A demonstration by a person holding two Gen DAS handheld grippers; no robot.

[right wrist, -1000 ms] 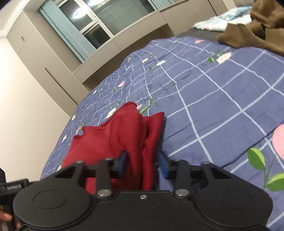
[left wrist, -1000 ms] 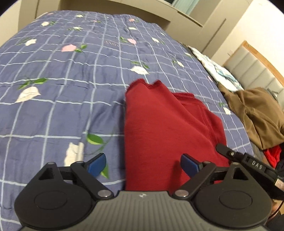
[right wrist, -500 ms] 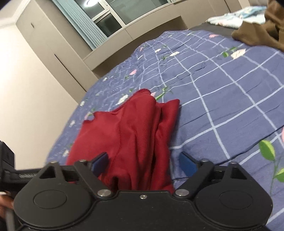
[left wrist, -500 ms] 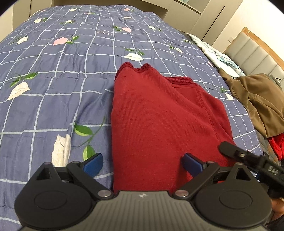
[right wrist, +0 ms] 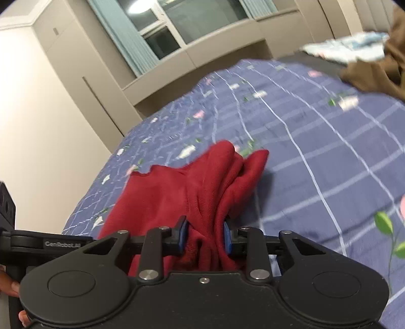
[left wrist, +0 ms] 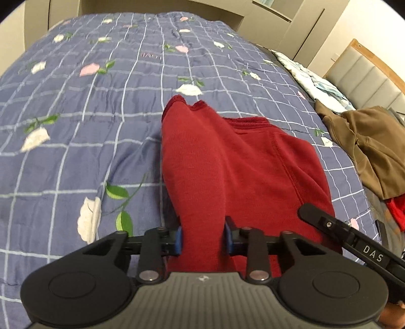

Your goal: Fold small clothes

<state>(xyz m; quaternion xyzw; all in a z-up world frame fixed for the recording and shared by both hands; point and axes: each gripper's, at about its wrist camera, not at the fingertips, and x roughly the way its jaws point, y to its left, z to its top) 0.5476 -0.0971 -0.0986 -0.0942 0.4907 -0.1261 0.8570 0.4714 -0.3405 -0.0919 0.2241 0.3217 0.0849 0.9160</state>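
Observation:
A dark red knit garment [left wrist: 227, 164] lies partly folded on a blue checked bedspread [left wrist: 76, 126] with flower prints. My left gripper [left wrist: 202, 239] has its jaws closing on the garment's near edge, and the blue pads pinch a raised ridge of red cloth. In the right wrist view the same garment [right wrist: 189, 182] is bunched into folds. There my right gripper [right wrist: 205, 239] is closing too, its pads pressing a gathered wad of the cloth. Each gripper's black body shows at the edge of the other's view. The garment's underside is hidden.
A brown garment [left wrist: 367, 141] lies heaped at the bed's right side, with a bright red item [left wrist: 395, 207] below it and a pale patterned cloth [left wrist: 311, 81] beyond. A padded headboard [left wrist: 367, 73] stands at the right. Beige wardrobes [right wrist: 76, 88] and a window [right wrist: 189, 20] line the far wall.
Both grippers stood wide open around the garment's near edge half a second ago; now each has closed on red cloth, which is pulled up into a ridge. Both have risen a little.

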